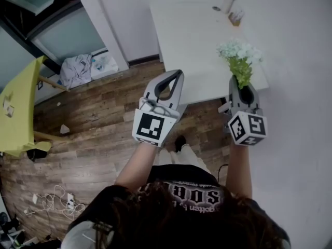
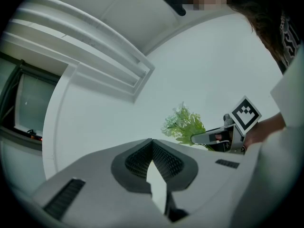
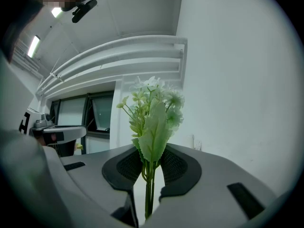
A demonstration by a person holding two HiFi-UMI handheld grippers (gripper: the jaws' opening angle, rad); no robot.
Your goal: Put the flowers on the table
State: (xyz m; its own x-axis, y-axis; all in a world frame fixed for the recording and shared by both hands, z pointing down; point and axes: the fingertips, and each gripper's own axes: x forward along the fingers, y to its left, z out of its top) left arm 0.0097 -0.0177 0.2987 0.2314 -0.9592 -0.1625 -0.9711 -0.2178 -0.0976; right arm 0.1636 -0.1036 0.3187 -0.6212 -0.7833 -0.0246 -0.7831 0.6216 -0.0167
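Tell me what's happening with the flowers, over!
Left gripper shut, empty. Right gripper shut on flowers, held upright at near corner of table. Small items at far end only.

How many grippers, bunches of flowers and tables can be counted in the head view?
Grippers: 2 (left gripper, right gripper)
Bunches of flowers: 1 (flowers)
Tables: 2 (white table, yellow table)
Total: 5
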